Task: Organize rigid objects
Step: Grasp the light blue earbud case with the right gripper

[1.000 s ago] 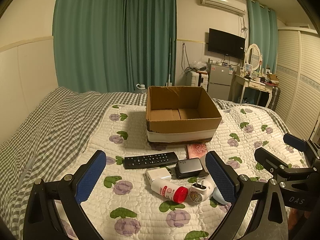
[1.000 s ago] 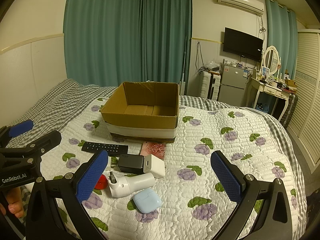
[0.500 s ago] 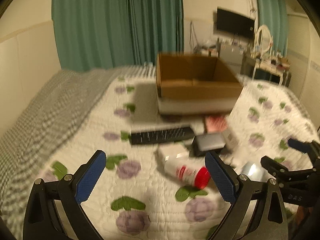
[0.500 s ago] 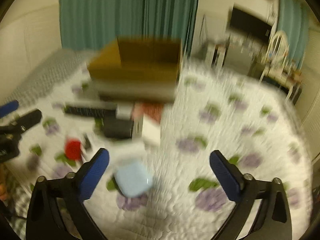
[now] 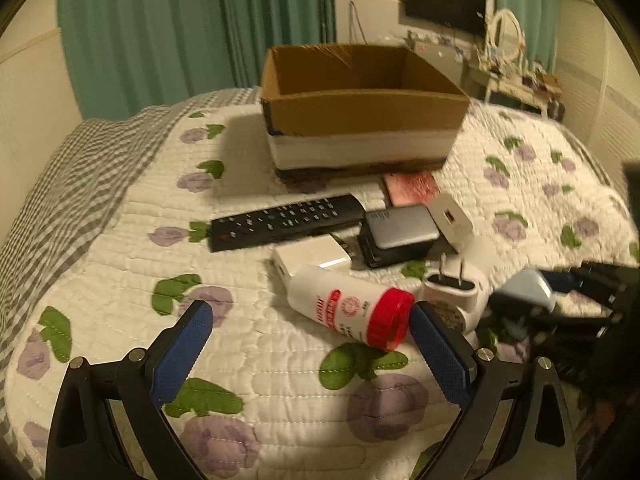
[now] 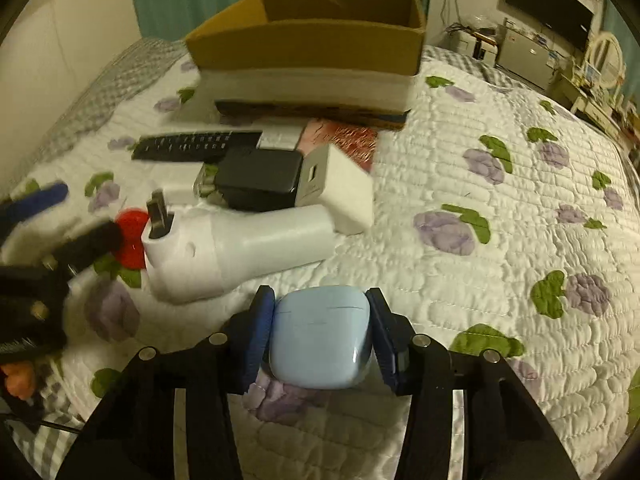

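- Pale-blue case [image 6: 320, 336] sits squeezed between the blue pads [image 6: 260, 332] of the right tool [image 6: 320, 320], one pad touching each side, low over the quilt [image 6: 500, 184].
- Landmark is the box [image 6: 308, 32], brown cardboard with a white band, open-topped on the bed; the case is well in front of it, nearest the camera.
- Between box and case lies the clutter: a white plug-in device [image 6: 240, 248] with its two prongs sticking up, just beyond the case.
- Closer to the box, a black power bank [image 6: 260, 180] touches a white charger [image 6: 340, 188]; a pink packet [image 6: 344, 140] lies at the box's foot.
- The remote [image 5: 286, 220] stretches out in front of the box's left corner, flat on the quilt.
- Left tool [image 5: 308, 344] hangs wide apart with nothing between its pads, hovering above the quilt well in front of the box.
- A white bottle [image 5: 344, 308] with a red cap lies on its side just beyond that tool, cap close to the tool's right pad; touching or not, I cannot tell.
- A small white adapter [image 5: 312, 258] rests behind the bottle, box side.
- From the left camera the right tool shows blurred at the far right with the blue case in it.
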A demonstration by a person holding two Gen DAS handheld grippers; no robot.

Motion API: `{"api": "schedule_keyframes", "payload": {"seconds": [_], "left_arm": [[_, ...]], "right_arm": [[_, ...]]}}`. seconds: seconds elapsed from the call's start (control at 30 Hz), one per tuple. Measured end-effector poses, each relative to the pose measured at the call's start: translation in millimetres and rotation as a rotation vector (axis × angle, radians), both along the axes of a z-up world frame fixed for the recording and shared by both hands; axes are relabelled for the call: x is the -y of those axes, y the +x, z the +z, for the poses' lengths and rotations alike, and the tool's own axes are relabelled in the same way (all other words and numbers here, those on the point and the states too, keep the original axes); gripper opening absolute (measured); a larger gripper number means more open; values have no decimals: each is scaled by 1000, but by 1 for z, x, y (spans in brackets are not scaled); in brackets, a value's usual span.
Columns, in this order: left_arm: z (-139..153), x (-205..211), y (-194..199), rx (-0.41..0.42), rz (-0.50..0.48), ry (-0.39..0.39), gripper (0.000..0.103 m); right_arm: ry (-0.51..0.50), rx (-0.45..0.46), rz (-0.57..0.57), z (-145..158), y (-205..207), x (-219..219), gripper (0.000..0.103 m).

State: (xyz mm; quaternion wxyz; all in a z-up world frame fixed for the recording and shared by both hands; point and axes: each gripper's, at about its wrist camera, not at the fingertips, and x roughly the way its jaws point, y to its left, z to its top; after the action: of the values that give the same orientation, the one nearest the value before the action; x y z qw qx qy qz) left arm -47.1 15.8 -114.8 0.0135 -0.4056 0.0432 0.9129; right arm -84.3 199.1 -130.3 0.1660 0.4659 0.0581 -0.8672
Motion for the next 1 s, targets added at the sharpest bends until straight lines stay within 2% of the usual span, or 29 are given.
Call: {"api": "schedule_keyframes", "payload": {"seconds": [0.1,0.3,0.5,0.6,0.7,0.8,0.9,0.93,1.0], "left_arm": [[-5,-4,-5,29,-25,6,99],[-2,4,-17,61,6,46,93],[24,21,-28,64,54,192,93],[18,15,-46,96,110,159,93],[-4,9,-59,174,162,121,93],[-23,8,-57,241,161,120,93],[-33,5,-50,291,110,86,92],[-34,4,-46,292,85,71,89],[-31,7,-42,286,61,101,77]], "right_arm": [[-4,-12,-15,5,-1,-2,47],[-22,-32,-18,12,0,-4,46],[-54,-37,-33,17,-2,-9,46],[-57,-38,-35,17,-2,-10,46],[-59,-44,-39,19,-1,-12,46],[-60,-49,-46,20,-2,-15,46],[-55,-54,-43,22,0,-14,46],[-52,-61,-40,23,1,-13,45],[-50,-75,-37,25,3,-12,42]]}}
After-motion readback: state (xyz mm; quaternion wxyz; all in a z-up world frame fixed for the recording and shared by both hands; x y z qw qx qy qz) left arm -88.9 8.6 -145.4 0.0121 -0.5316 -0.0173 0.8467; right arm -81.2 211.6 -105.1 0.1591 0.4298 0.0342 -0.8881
